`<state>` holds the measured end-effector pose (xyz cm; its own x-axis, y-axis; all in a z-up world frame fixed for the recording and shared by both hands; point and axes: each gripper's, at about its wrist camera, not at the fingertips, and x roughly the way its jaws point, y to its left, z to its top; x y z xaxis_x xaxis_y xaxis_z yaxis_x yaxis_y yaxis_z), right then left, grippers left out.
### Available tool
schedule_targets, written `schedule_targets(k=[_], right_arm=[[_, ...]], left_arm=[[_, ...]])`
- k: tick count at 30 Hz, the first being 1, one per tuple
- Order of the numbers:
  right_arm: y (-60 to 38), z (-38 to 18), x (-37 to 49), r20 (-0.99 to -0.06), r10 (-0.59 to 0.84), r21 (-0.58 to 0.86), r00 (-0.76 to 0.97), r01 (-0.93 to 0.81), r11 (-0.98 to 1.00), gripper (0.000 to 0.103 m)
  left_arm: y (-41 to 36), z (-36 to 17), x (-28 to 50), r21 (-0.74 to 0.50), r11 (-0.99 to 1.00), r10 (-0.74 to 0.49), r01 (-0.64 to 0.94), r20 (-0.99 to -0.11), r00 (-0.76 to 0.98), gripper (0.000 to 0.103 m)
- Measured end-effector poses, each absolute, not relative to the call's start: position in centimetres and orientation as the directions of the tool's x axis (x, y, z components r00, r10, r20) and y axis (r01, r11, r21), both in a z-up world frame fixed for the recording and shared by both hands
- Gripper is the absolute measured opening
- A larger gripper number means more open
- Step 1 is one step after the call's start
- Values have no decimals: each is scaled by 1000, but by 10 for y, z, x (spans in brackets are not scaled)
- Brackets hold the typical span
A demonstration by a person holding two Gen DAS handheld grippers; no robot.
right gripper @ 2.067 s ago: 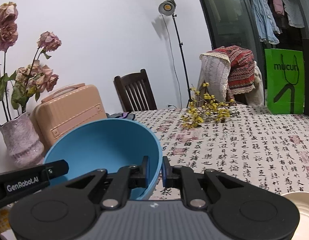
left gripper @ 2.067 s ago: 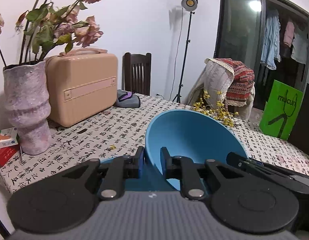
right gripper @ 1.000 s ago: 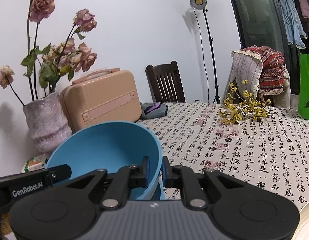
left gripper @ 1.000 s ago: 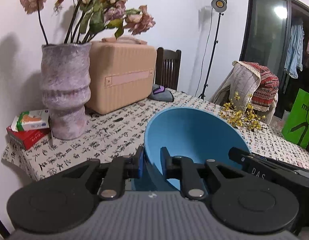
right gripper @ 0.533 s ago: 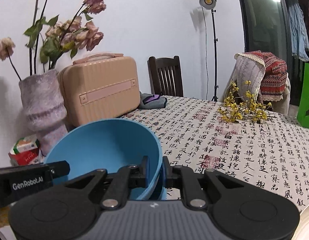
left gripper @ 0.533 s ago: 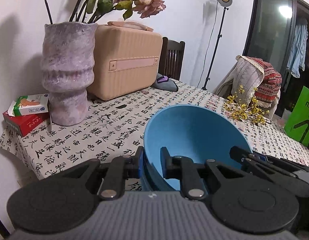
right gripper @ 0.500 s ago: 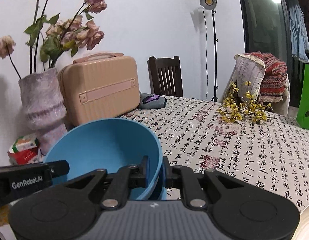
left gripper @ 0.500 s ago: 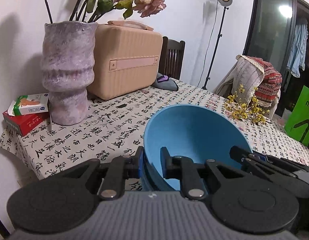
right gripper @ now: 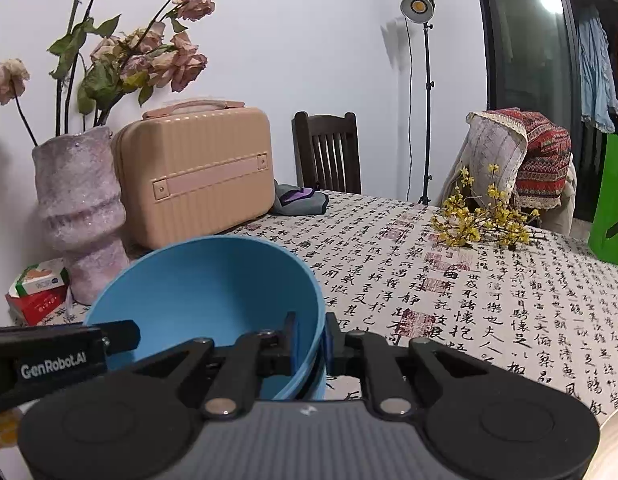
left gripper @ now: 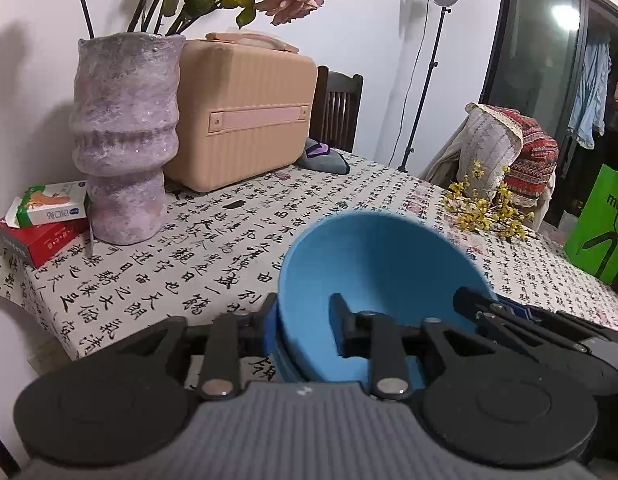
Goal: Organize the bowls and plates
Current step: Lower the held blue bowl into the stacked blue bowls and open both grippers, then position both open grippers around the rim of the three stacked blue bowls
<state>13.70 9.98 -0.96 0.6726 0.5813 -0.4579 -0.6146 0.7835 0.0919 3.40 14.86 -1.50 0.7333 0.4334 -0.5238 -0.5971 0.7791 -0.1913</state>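
Note:
A blue bowl [left gripper: 373, 264] rests tilted on the patterned tablecloth, seemingly nested in a second blue bowl whose rim [left gripper: 285, 364] shows underneath. My left gripper [left gripper: 305, 320] straddles the bowl's near-left rim with its jaws opening; the inner finger stands clear of the wall. In the right wrist view, my right gripper [right gripper: 311, 340] still pinches the blue bowl [right gripper: 213, 288] at its right rim, the jaws just starting to open. Each gripper's arm shows at the edge of the other's view.
A purple vase [left gripper: 121, 140] of dried roses, a beige case [left gripper: 241, 112] and two small boxes [left gripper: 41, 216] stand at the table's left end, near its edge. Yellow flowers [left gripper: 485, 212] and a green bag [left gripper: 601, 224] lie further right. A cream plate rim [right gripper: 613, 440] shows at the bottom right.
The left jaws have spread apart and let go of the bowl's rim. The right jaws' gap has widened a little. Both views have sunk slightly toward the table.

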Motion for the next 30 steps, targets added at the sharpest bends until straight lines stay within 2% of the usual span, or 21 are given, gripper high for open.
schedule_targets(k=[4,5,6,8,10,11,12,16,23,30], right_arm=[[93,-9,140,-449,609,151,654,-617,773,16],[90,-8,141,-443,617,165,651,-617,770,19],[87,-7,142,-436,624,179,648,-617,766,27],[77,-4,142,-414,630,202,657,-609,767,41],[65,-3,143,-388,633,227,669,-597,770,69],[58,-3,144,-376,634,237,676,-592,770,76],[52,-4,145,-364,634,245,682,-587,772,87],[27,-10,145,-339,632,263,697,-574,775,103],[-6,-17,125,-309,617,207,724,-582,786,103],[-34,-20,123,-322,577,182,751,-549,816,103]], left_arm=[[148,-12,30,-219,790,409,-573,-507,759,46],[149,-11,28,-229,793,402,-564,-500,767,52],[150,-9,26,-240,795,397,-557,-490,776,56],[150,-5,21,-251,791,405,-558,-470,784,78],[149,0,14,-252,789,428,-561,-430,795,87],[148,2,11,-247,789,441,-562,-409,799,95],[147,3,8,-246,788,451,-564,-394,801,101],[142,3,-3,-256,788,465,-560,-348,814,103],[126,0,-14,-228,815,472,-532,-271,839,103],[130,-7,-18,-268,828,424,-493,-276,863,103]])
